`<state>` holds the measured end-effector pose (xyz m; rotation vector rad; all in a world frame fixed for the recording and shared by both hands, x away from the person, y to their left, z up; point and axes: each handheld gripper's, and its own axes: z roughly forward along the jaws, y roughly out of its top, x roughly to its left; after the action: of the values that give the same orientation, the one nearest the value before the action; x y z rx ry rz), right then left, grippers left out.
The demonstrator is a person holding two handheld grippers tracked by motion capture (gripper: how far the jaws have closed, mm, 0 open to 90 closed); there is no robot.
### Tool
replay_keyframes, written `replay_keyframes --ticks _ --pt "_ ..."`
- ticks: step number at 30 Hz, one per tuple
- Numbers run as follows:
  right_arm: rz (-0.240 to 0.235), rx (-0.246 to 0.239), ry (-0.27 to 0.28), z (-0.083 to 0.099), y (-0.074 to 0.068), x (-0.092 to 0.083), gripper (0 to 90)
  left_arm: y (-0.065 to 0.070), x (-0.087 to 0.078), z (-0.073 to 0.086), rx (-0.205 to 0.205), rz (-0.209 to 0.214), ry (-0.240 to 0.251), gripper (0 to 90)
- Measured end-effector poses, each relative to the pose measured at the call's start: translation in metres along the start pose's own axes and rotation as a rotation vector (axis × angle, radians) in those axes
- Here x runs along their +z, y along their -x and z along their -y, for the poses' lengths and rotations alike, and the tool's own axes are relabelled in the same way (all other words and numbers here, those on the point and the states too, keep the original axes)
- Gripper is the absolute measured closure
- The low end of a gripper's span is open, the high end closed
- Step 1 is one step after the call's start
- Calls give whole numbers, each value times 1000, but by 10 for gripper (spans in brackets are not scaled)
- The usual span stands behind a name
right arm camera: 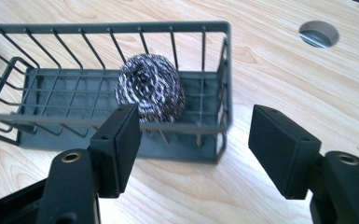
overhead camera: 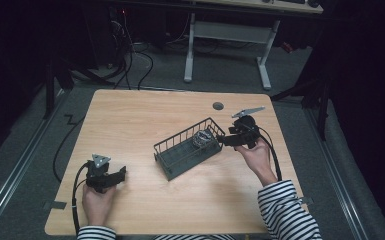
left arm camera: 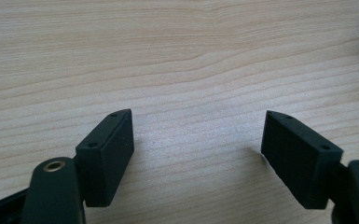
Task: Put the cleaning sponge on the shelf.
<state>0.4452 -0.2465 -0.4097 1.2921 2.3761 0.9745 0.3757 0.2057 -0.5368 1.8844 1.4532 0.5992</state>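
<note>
Progress: steel scourer [right arm camera: 150,95] lies inside the wire basket [overhead camera: 180,161], so in my judgement the placing step is already done.
Scourer place: at the right end of the basket, close to the end wall, resting on the basket floor; in the high view this is the 2 o'clock end of the basket.
Basket place: on the wooden table [overhead camera: 145,115], a little right of the middle, set diagonally, long axis from 8 o'clock to 2 o'clock.
Right gripper [overhead camera: 227,139]: just beside the basket's 2 o'clock end, outside the wires, pointing toward it; I cannot tell if it touches the rim.
Right jaws: wide apart, nothing between the pads; the scourer is beyond them, behind the basket bars.
Left gripper [overhead camera: 120,175]: near the table's 7 o'clock corner, well apart from the basket.
Left jaws: wide apart over bare wood, holding nothing.
Left to do: as I judge, only to take the right hand away from the basket; no other loose thing waits on the table.
Count, scourers: one.
Count, baskets: one.
Count, grippers: two, one in each hand.
Count, holes in table: one round cable hole [overhead camera: 218,106], at 12 o'clock from the right gripper.
Count, other tables: one white-legged desk [overhead camera: 227,35] behind, at 12 o'clock.
</note>
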Motion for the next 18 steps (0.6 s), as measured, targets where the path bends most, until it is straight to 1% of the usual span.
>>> replay_keyframes --ticks 3,6,7,9,11,12,13,16,18 --pt "13 6 10 8 5 -10 343 0 0 0 1 -1 0 258" --pt "11 23 46 17 8 -17 349 0 0 0 1 -1 0 258" --pt "11 23 46 17 8 -17 349 0 0 0 1 -1 0 258" --pt "16 33 50 26 11 -22 352 0 0 0 2 -2 0 259" --pt "13 45 62 32 13 -26 353 0 0 0 2 -2 0 259" --pt "13 45 62 32 13 -26 353 0 0 0 2 -2 0 259" --pt "15 51 62 37 15 -29 351 0 0 0 2 -4 1 259" --pt "16 55 70 40 16 -33 352 0 0 0 2 -4 0 259" --pt "17 61 87 43 16 -38 355 0 0 0 2 -4 0 260"
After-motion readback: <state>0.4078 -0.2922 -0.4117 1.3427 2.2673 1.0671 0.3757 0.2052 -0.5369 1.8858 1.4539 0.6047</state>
